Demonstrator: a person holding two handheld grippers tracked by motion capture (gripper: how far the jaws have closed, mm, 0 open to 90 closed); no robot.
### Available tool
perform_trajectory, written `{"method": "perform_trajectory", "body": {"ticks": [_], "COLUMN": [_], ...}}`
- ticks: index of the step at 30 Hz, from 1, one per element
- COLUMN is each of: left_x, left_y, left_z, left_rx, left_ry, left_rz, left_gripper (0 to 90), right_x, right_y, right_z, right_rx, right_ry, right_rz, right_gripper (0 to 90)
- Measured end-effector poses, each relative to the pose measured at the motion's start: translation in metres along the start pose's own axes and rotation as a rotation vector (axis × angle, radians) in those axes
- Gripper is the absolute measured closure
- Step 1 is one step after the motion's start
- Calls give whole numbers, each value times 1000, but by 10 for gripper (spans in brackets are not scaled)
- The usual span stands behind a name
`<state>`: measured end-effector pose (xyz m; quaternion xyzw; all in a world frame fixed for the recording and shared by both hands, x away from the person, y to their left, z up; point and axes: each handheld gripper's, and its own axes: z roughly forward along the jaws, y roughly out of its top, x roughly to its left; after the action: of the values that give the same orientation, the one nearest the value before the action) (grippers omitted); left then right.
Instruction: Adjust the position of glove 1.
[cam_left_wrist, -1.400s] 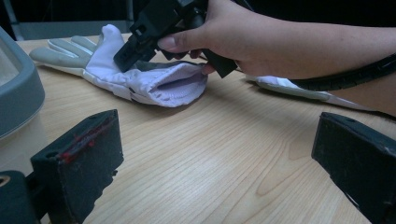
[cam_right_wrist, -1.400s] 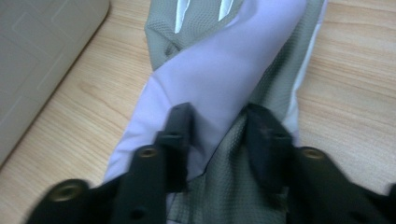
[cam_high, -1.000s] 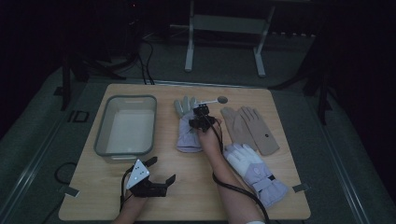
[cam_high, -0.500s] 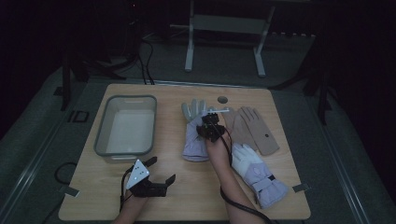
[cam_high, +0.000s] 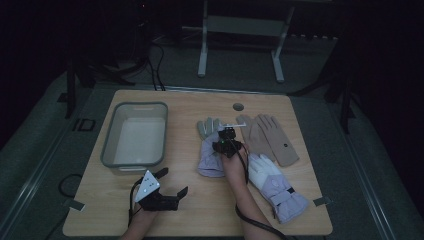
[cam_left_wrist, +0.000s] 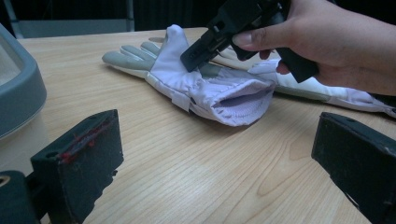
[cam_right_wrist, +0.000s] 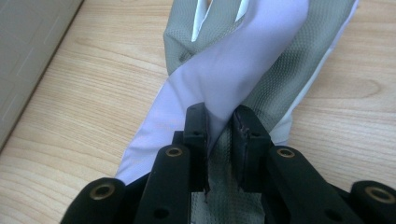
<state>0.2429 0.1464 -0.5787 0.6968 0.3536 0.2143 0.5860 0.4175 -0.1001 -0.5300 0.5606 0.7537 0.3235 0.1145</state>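
High view: a pale wooden table (cam_high: 165, 205) is being shown in a dim room, ringed by grey floor with a metal stand (cam_high: 240, 45) beyond its far edge. Near the table's middle, a lavender glove (cam_high: 209, 152) is being pinched by the right gripper (cam_high: 227, 145), whose jaws, having just been opening a little, are lying nearly closed with a fold of its fabric between them. The left gripper (cam_high: 160, 192) is being held wide open and empty near the near edge. A grey tub (cam_high: 134, 137) is sitting toward the left edge.
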Motion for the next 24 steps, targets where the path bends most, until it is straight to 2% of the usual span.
{"method": "perform_trajectory", "body": {"ticks": [5, 9, 11, 12, 14, 19, 22, 24], "left_x": [0, 0, 0, 0, 0, 0, 0, 0], "left_y": [0, 0, 0, 0, 0, 0, 0, 0], "left_z": [0, 0, 0, 0, 0, 0, 0, 0], "left_rx": [2, 2, 1, 0, 0, 0, 0, 1], "left_ry": [1, 1, 1, 2, 1, 1, 2, 3], "left_rz": [3, -3, -2, -3, 0, -4, -1, -2], "left_gripper": [21, 21, 21, 21, 21, 21, 21, 21], "right_x": [0, -2, -2, -3, -4, -10, -14, -20], "right_y": [-1, 0, 1, 2, 4, 8, 9, 8], "right_z": [1, -5, -8, -11, -17, -34, -44, -53], "right_rx": [-6, -6, -1, 0, -17, -33, -28, -37], "right_ry": [0, 17, 16, 22, 34, 74, 63, 82], "right_rz": [-5, 4, -16, -27, -55, -107, -153, -156], "right_gripper": [732, 626, 547, 542, 470, 447, 449, 449]}}
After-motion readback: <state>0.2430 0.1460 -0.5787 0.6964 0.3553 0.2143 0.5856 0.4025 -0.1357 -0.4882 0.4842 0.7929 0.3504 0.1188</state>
